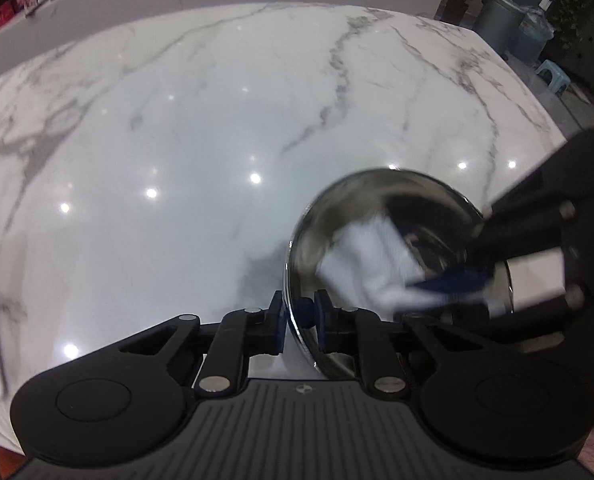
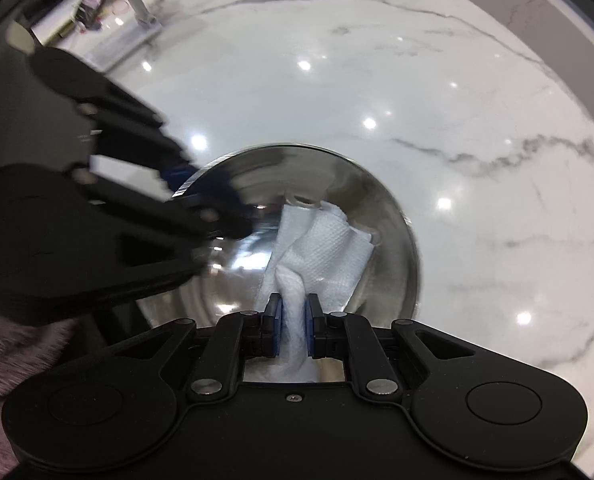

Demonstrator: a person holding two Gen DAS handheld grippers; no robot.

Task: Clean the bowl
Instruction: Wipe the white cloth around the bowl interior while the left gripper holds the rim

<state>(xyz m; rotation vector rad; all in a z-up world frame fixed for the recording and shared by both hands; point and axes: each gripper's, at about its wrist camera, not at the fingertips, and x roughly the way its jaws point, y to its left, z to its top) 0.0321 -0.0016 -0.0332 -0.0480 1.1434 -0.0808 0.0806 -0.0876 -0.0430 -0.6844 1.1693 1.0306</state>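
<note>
Right now left hand-held gripper (image 1: 300, 316) pinches rim of steel bowl (image 2: 329, 176), tilted on marble worktop (image 1: 201, 128); right hand-held gripper (image 2: 293, 316) clenched on white paper towel (image 2: 325, 248) inside bowl.

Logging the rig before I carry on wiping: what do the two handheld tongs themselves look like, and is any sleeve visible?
Both the left tongs and right tongs are matte black plastic: ribbed or flat bodies, round side discs, linkage bars joined by silver rivets, and blue pads on the fingertips. No cables show. A fuzzy mauve sleeve appears at the right-wrist view's lower left.
</note>
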